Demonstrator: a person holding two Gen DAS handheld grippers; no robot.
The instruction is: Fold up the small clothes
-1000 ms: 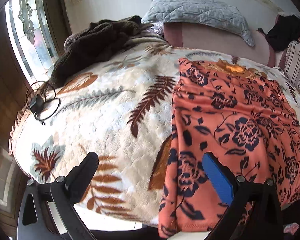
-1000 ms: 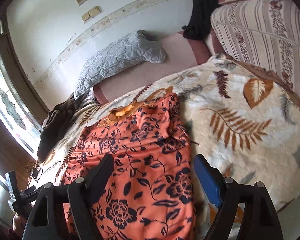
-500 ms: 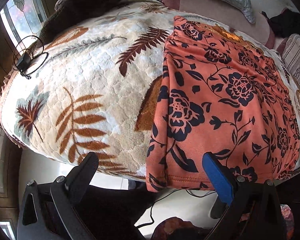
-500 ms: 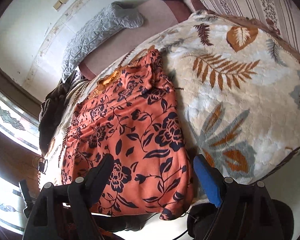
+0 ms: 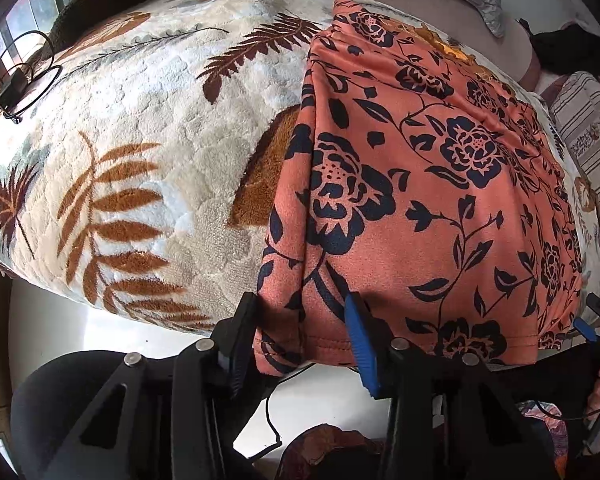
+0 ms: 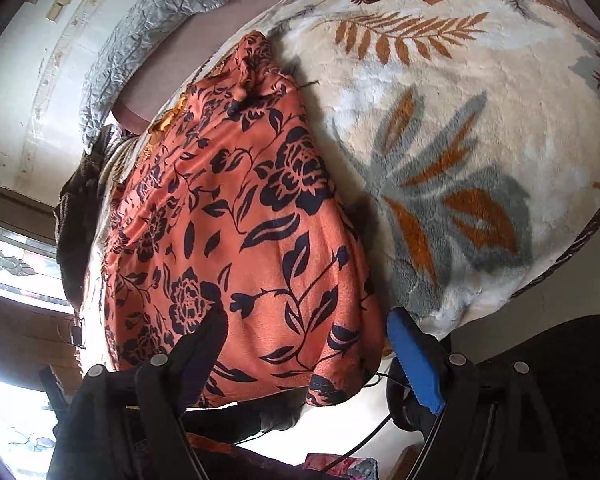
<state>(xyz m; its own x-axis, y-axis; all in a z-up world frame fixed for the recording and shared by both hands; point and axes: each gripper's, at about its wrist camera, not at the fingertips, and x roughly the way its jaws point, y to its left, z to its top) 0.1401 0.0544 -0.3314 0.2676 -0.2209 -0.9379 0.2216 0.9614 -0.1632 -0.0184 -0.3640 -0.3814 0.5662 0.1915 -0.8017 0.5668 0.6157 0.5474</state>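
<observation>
An orange garment with dark blue flowers (image 5: pixel 420 200) lies flat on a leaf-patterned fleece blanket (image 5: pixel 140 140), its near hem hanging over the bed's edge. My left gripper (image 5: pixel 300 320) points steeply down at the hem's left corner. Its jaws are closing with that corner loose between them, not pinched. In the right wrist view the same garment (image 6: pixel 240 220) fills the middle, and my right gripper (image 6: pixel 304 332) stands open astride its near right corner, black finger over the cloth, blue finger just past the edge over the blanket (image 6: pixel 460 140). That right gripper (image 5: pixel 596 328) also shows at the left wrist view's edge.
A grey quilted pillow (image 6: pixel 140 40) lies at the far side by the wall. A dark brown heap of cloth (image 5: pixel 100 0) and a coiled cable with a charger (image 5: pixel 16 76) sit at the far left. A striped cushion (image 5: pixel 592 140) borders the right. Pale floor (image 5: pixel 60 320) lies below the bed edge.
Both grippers have dropped and tipped down toward the garment's near hem. The left jaws, wide before, have narrowed around the hem's left corner. The right jaws stay wide.
</observation>
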